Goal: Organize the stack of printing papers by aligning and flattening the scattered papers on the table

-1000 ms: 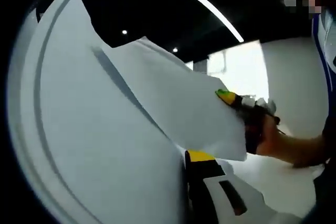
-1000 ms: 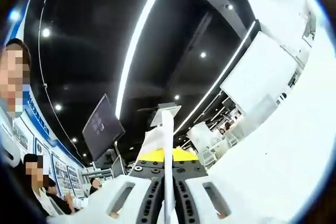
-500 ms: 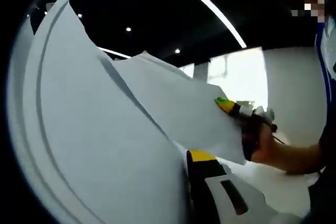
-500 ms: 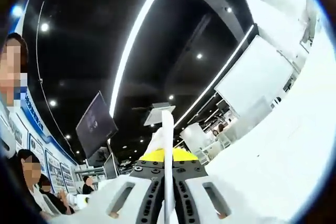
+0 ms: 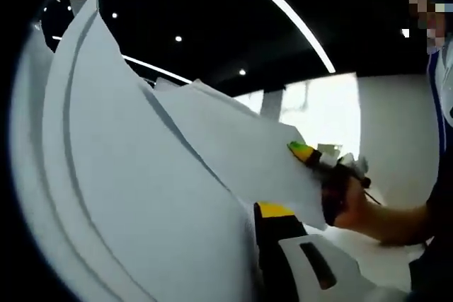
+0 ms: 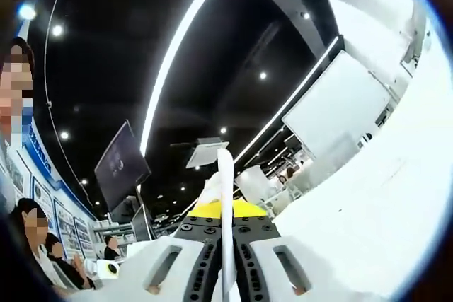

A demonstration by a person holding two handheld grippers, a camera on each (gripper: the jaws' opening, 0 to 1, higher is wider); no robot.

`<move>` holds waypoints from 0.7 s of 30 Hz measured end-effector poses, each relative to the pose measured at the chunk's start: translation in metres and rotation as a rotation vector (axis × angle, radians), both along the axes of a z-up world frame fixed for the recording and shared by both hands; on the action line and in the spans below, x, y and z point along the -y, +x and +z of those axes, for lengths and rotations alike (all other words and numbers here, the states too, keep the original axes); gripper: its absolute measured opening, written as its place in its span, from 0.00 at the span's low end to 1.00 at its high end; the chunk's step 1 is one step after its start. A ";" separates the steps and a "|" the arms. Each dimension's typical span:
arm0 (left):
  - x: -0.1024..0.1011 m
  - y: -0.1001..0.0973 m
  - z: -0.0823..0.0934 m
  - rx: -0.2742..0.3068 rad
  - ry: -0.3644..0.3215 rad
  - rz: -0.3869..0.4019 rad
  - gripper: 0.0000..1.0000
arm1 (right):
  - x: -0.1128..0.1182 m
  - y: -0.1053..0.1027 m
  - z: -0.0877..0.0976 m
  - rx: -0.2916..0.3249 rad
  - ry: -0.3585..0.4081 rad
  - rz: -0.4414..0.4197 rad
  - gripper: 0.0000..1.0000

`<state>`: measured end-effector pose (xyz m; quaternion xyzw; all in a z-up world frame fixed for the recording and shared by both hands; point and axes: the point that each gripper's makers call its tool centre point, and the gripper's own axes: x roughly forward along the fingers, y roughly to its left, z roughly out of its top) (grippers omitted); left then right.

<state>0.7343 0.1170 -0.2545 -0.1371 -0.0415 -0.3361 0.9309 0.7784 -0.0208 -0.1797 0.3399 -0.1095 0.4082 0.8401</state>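
In the left gripper view, a stack of white printing papers stands lifted off the bench, its fanned edges curving up the left side of the left tongs. The sheets cover the left jaw entirely; the right jaw, black with a yellow tip and a white body, shows just beside the paper's edge, so whether these tongs are pressed together cannot be told. Further right, the right tongs pinch the far corner of the upper sheets, and a person's hand grips their handle. Beyond lie the white bench and a bright wall panel.

In the right gripper view, the right tongs are closed on the papers, seen edge-on as a thin white strip rising between the two jaws. Left of them hangs a dark monitor; overhead runs a long ceiling light strip.
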 end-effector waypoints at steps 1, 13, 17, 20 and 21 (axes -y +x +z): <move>0.000 0.000 0.000 -0.002 -0.004 -0.001 0.17 | -0.001 0.000 -0.001 -0.003 -0.002 0.001 0.00; -0.002 0.001 -0.002 -0.014 -0.003 0.008 0.17 | -0.020 -0.003 -0.012 -0.044 -0.024 0.052 0.00; -0.002 0.001 -0.001 -0.012 -0.004 0.012 0.17 | -0.017 0.002 -0.014 -0.052 -0.036 0.040 0.00; -0.004 0.002 -0.002 -0.013 -0.002 0.016 0.17 | -0.015 0.005 -0.017 -0.066 -0.052 0.020 0.00; -0.005 0.002 -0.002 -0.015 -0.001 0.017 0.17 | -0.015 0.007 -0.019 -0.077 -0.056 0.011 0.00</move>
